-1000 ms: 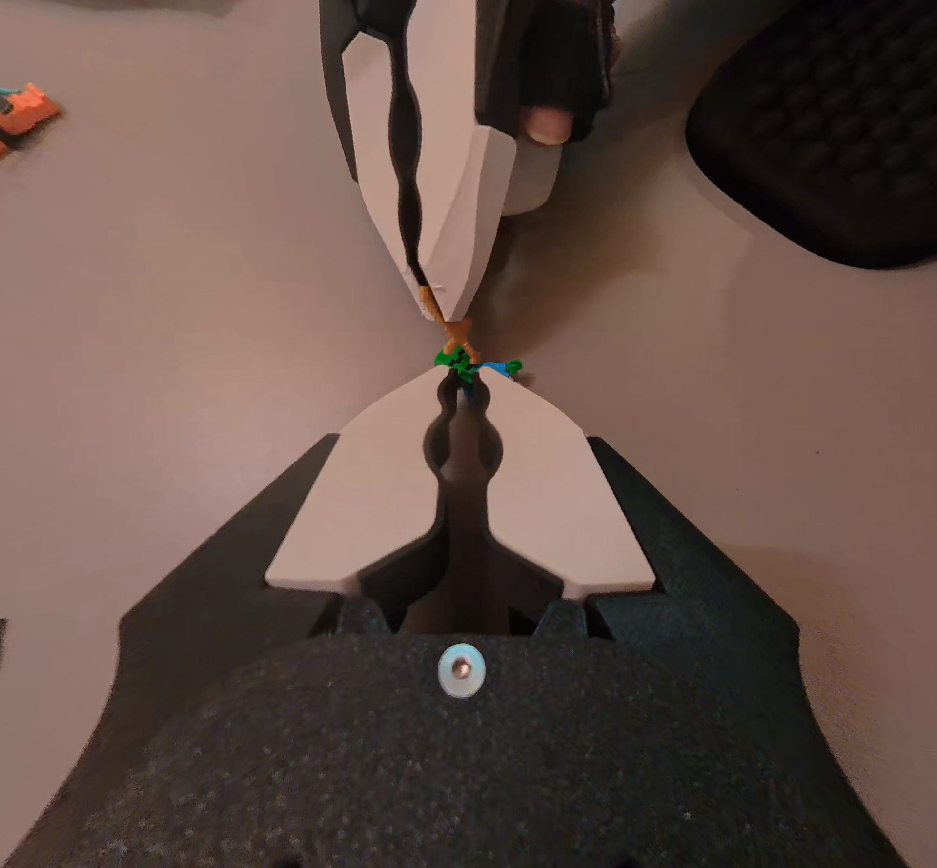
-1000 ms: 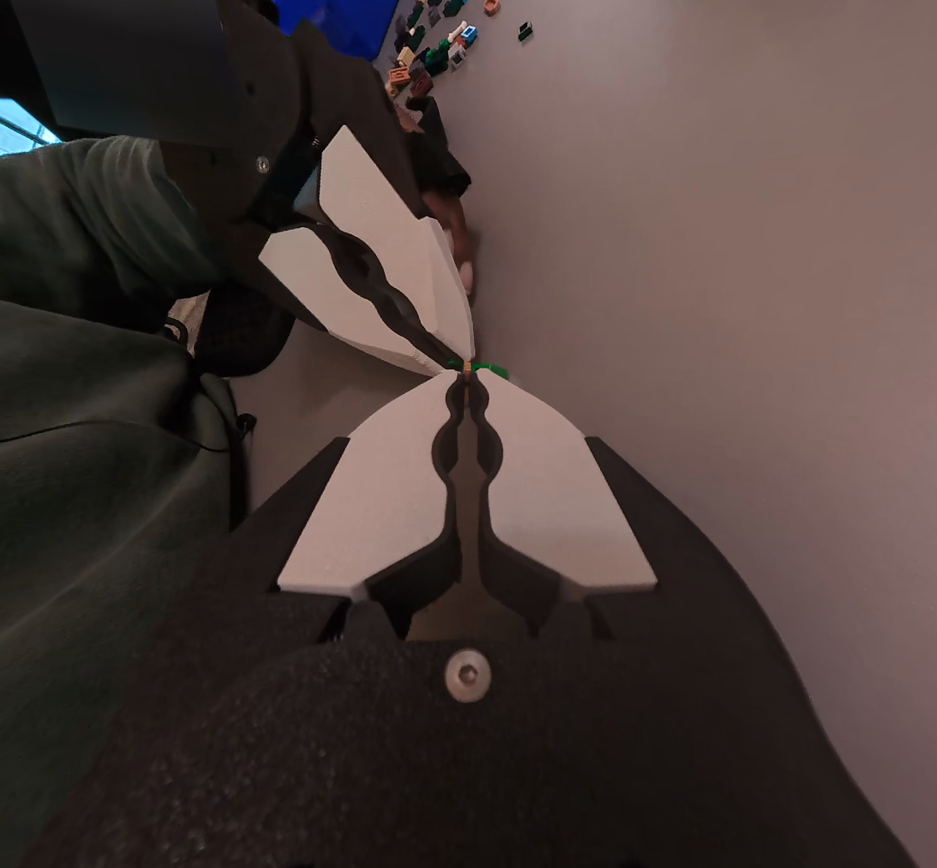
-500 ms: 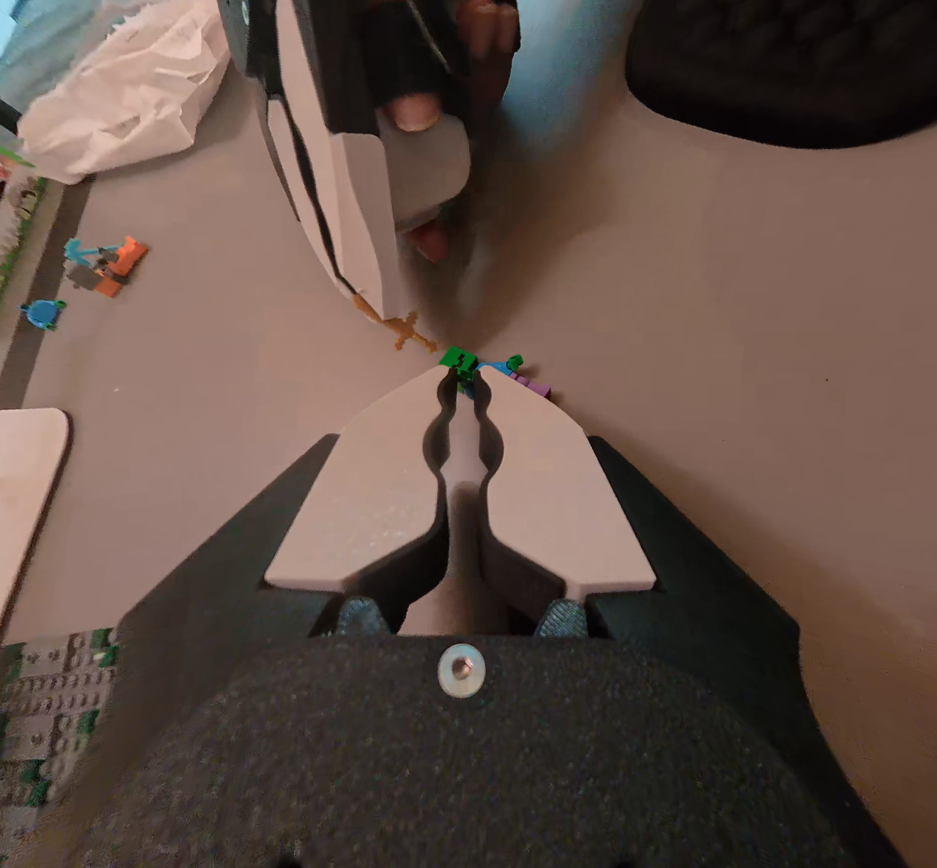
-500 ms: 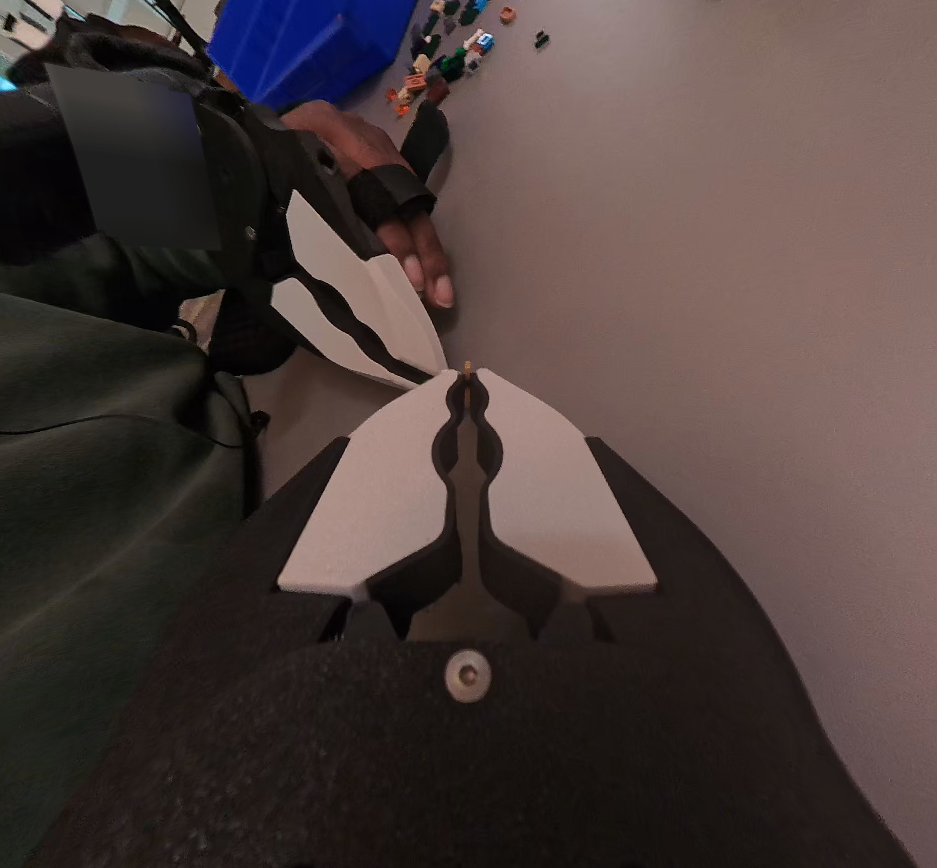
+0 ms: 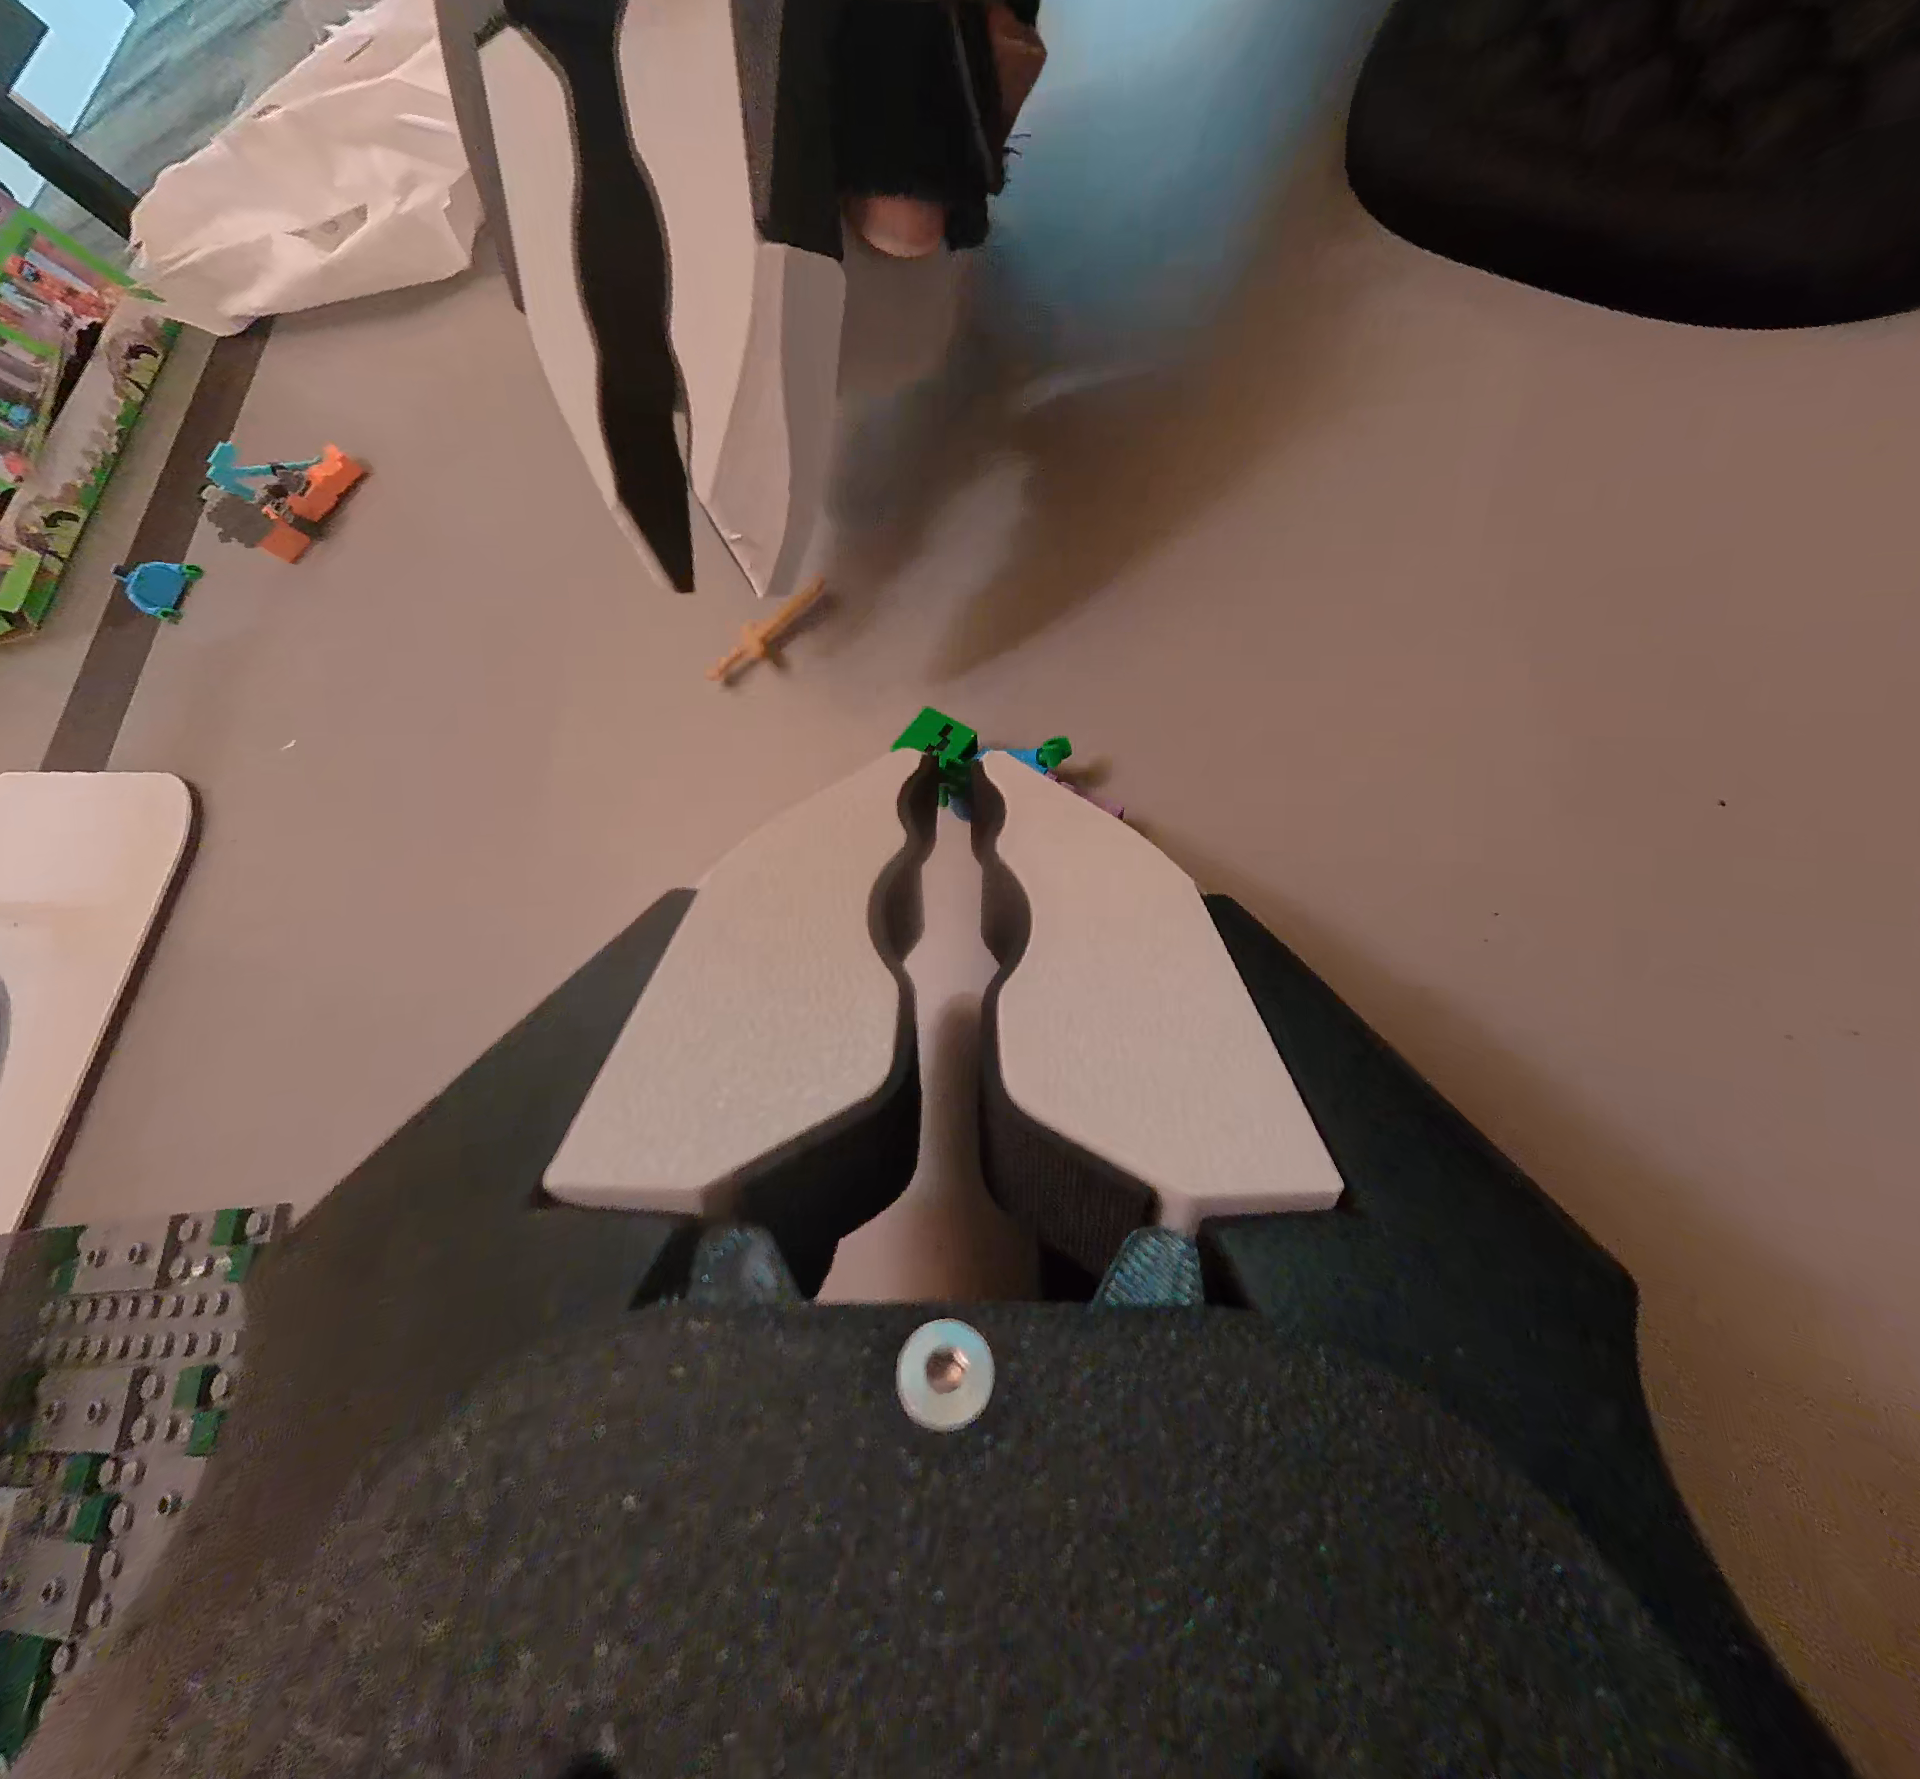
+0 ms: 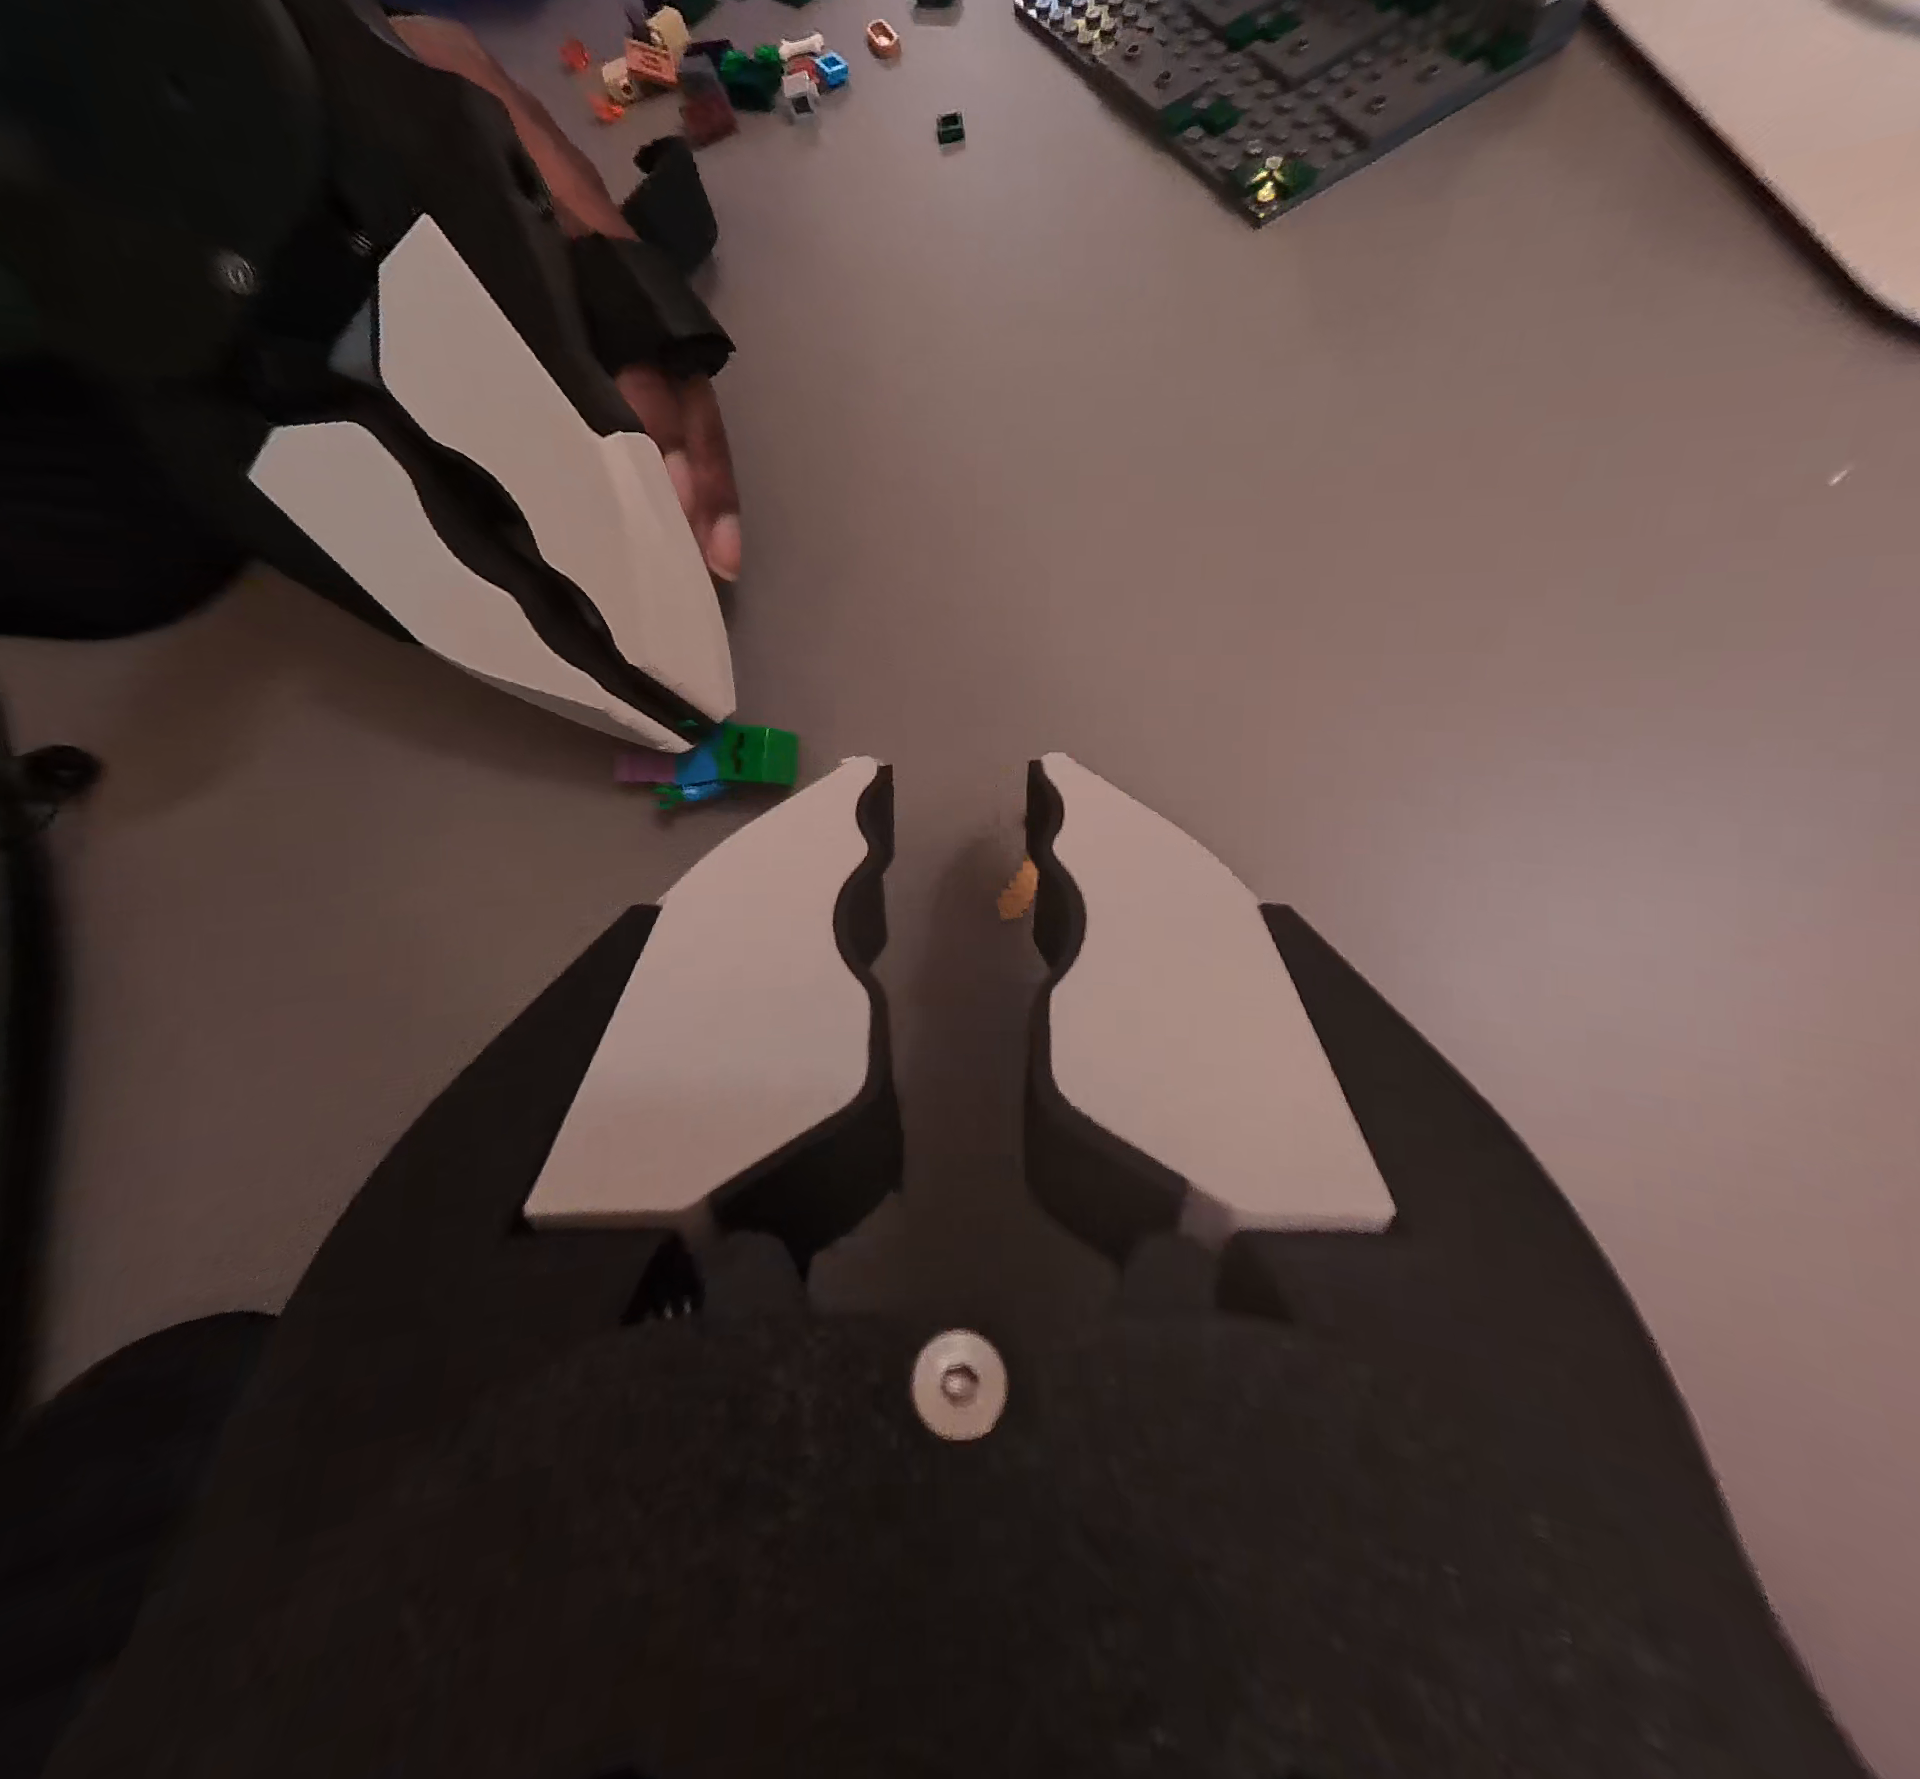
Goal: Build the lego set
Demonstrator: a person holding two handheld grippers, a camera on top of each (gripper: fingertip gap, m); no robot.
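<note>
Left gripper (image 5: 954, 773) pinching a green figure (image 5: 940, 740) on the worktop (image 5: 1455, 690); right gripper (image 6: 956, 773) spread above a tan sword (image 5: 767, 633).

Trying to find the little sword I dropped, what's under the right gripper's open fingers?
The tan sword lies loose on the grey table, just below the open right gripper. In the right wrist view, its finger hides most of it.
</note>
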